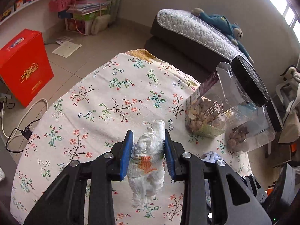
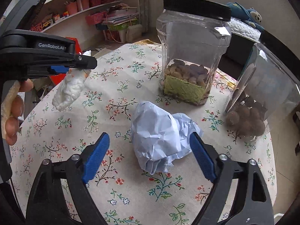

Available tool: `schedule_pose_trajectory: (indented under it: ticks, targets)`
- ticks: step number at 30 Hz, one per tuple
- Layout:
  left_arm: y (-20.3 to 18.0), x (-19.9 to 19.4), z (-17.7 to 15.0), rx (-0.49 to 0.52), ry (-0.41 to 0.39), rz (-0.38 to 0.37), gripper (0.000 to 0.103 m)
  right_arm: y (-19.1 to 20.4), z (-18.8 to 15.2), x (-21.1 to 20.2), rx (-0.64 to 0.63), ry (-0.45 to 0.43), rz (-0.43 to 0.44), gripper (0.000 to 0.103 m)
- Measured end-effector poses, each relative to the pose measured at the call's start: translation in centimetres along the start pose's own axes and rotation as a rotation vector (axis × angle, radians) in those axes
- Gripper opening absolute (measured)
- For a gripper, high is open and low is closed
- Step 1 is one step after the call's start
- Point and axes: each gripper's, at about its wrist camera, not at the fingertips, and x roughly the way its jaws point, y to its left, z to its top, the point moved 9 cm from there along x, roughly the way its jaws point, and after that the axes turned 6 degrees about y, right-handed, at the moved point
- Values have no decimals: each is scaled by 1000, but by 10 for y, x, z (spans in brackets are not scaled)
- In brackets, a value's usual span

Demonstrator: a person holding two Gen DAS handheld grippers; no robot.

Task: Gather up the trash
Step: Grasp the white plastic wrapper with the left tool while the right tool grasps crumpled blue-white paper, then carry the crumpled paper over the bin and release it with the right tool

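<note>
A crumpled white tissue [image 1: 148, 159] with an orange print hangs between the blue pads of my left gripper [image 1: 147, 131], which is shut on it above the floral tablecloth [image 1: 105, 93]. The right wrist view shows that same tissue [image 2: 71, 88] held up at the left by the left gripper [image 2: 82, 61]. A crumpled pale-blue paper ball [image 2: 157, 135] lies on the cloth between the fingers of my right gripper [image 2: 149, 134]. Its jaws stand open around the ball: the left pad is clear of it, the right pad is at its edge. The ball's top [image 1: 211, 156] peeks out beside the left gripper.
Two clear plastic jars with black lids stand behind the paper ball, one with a green label [image 2: 189, 56] and one at the right edge [image 2: 262, 97]. A person's hand [image 2: 13, 120] holds the left gripper. A red box [image 1: 24, 65] sits on the floor left of the table.
</note>
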Motion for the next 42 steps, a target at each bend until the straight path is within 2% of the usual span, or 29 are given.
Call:
schedule_pose_trajectory:
  ticks: [1, 4, 6, 10, 17, 24, 29, 34, 42]
  targets:
    - [5, 0, -2, -5, 2, 4, 33, 1, 0, 6, 6, 25, 3, 37]
    - [17, -6, -8, -33, 6, 0, 33, 2, 2, 4, 53, 20, 15, 34]
    - [22, -12, -13, -43, 7, -5, 33, 2, 2, -12, 92, -10, 23, 34]
    - [21, -37, -17, -19, -27, 16, 33, 0, 6, -58, 118, -90, -26, 34]
    - [-4, -110, -28, 70, -147, 38, 33, -14, 2, -148, 204, -234, -139, 34]
    - [-35, -167, -70, 134, -272, 46, 33, -31, -23, -205, 291, -348, -229, 35]
    - [-62, -184, -98, 188, -359, 70, 33, -42, -49, -220, 331, -402, -295, 35]
    - [-92, -194, -114, 257, -428, 72, 33, -45, -57, -237, 320, -446, -352, 35]
    - [-134, -197, -130, 314, -452, 37, 34, -64, -73, -259, 326, -476, -401, 35]
